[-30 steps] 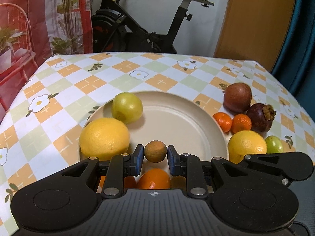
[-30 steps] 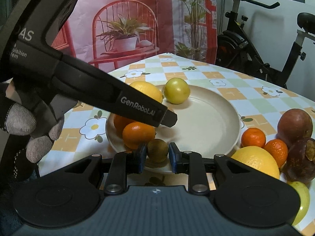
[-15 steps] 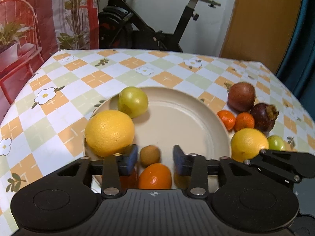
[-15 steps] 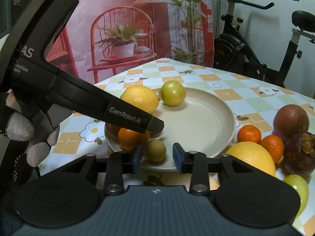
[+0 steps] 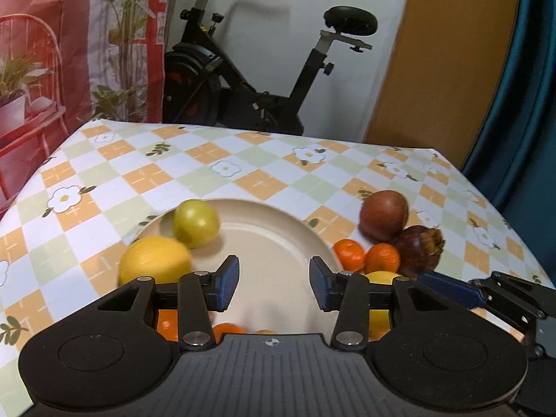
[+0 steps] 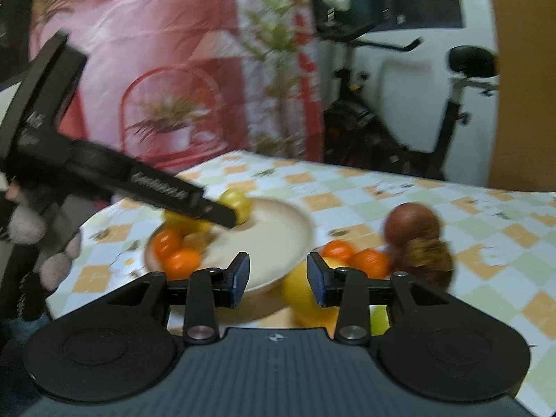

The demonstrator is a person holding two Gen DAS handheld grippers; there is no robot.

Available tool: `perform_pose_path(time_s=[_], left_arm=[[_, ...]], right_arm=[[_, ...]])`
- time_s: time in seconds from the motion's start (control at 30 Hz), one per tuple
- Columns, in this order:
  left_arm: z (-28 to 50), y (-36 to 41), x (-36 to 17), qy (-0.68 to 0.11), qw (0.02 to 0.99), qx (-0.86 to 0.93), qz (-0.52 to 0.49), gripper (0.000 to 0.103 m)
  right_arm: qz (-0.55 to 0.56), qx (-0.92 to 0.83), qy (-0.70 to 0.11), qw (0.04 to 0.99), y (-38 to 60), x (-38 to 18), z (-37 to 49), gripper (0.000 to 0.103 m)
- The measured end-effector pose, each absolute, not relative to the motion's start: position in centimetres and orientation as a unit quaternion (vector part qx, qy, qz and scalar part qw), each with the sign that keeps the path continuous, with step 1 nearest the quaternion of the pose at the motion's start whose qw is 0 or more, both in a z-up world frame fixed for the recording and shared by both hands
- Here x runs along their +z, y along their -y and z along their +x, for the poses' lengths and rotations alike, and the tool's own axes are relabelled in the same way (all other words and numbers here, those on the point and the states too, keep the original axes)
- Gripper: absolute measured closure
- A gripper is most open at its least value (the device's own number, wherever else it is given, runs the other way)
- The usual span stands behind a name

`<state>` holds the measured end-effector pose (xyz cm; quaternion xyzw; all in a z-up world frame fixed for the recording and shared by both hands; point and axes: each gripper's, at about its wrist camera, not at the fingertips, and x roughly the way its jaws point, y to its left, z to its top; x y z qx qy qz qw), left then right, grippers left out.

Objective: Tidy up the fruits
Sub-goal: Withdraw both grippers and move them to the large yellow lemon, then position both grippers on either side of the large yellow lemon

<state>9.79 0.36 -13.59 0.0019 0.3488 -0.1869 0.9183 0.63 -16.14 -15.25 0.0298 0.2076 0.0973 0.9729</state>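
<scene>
A beige plate (image 5: 271, 229) holds a green-yellow fruit (image 5: 196, 223), a large yellow citrus (image 5: 154, 260) and oranges (image 6: 173, 253) at its near edge. A small brown fruit (image 6: 196, 239) lies beside the oranges. My left gripper (image 5: 274, 286) is open and empty, raised over the plate's near side. My right gripper (image 6: 278, 279) is open and empty, held above the table edge; that view is blurred. To the plate's right lie two tangerines (image 5: 368, 257), a brown round fruit (image 5: 384, 215), a mangosteen (image 5: 418, 250) and a yellow citrus (image 6: 300, 292).
The checked tablecloth (image 5: 243, 170) ends at a left edge and a far edge. An exercise bike (image 5: 264, 80) stands behind the table. A green fruit (image 6: 378, 319) lies under my right gripper's right finger. The left gripper's body (image 6: 114, 173) crosses the right wrist view.
Both grippers opened wider and drew back and up from the plate. The small brown fruit, held a second ago, now lies on the plate beside the oranges.
</scene>
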Motion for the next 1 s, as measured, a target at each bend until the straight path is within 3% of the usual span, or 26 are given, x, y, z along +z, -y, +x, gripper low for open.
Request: perform_pose_path(time_s=[1.0], left_arm=[[9.5, 3.3, -15.3, -0.365, 0.895, -0.254, -0.004, 0.056]], right_arm=[[0.0, 0.109, -0.251, 0.962, 16.4, -16.1, -0.3, 0.06]])
